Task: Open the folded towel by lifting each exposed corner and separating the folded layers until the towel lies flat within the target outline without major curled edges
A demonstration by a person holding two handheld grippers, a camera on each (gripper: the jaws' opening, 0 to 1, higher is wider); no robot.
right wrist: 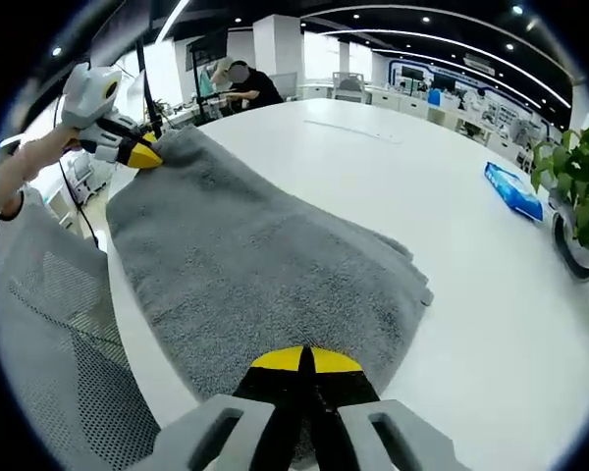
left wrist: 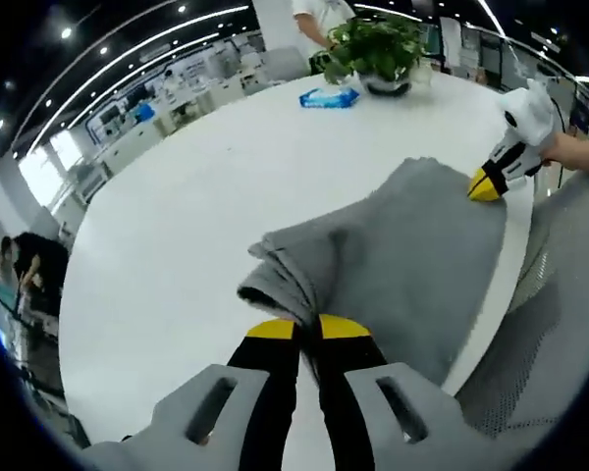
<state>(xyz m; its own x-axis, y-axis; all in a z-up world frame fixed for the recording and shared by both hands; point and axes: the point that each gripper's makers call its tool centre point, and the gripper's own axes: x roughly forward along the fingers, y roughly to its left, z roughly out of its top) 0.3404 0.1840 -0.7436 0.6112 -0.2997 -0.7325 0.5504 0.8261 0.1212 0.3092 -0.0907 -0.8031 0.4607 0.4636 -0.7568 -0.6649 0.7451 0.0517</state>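
Left gripper view shows the left gripper (left wrist: 308, 329) with its jaws pressed together on a corner of the grey towel (left wrist: 412, 260), the layers bunched into a thick fold just beyond the tips. The right gripper (left wrist: 487, 184) sits at the far corner of the towel, tips touching the cloth. Right gripper view shows the right gripper (right wrist: 304, 361) clamped on the towel (right wrist: 255, 275) edge, and the left gripper (right wrist: 137, 153) at the far corner, its jaws closed on the cloth.

The towel lies on the white table (left wrist: 196, 196), along the edge nearest the mesh chair (right wrist: 49, 324), with part of it hanging past that edge. A plant (left wrist: 378, 49) and a blue packet (left wrist: 329, 96) stand well beyond the towel. No target outline is visible.

Risks, as I judge them: both grips may hold more than one layer, so lifting would raise the whole fold instead of parting it. Pulling toward the chair could drag the towel off the table. Uneven tension between the two corners could leave the bunched corner curled or twisted rather than flat.
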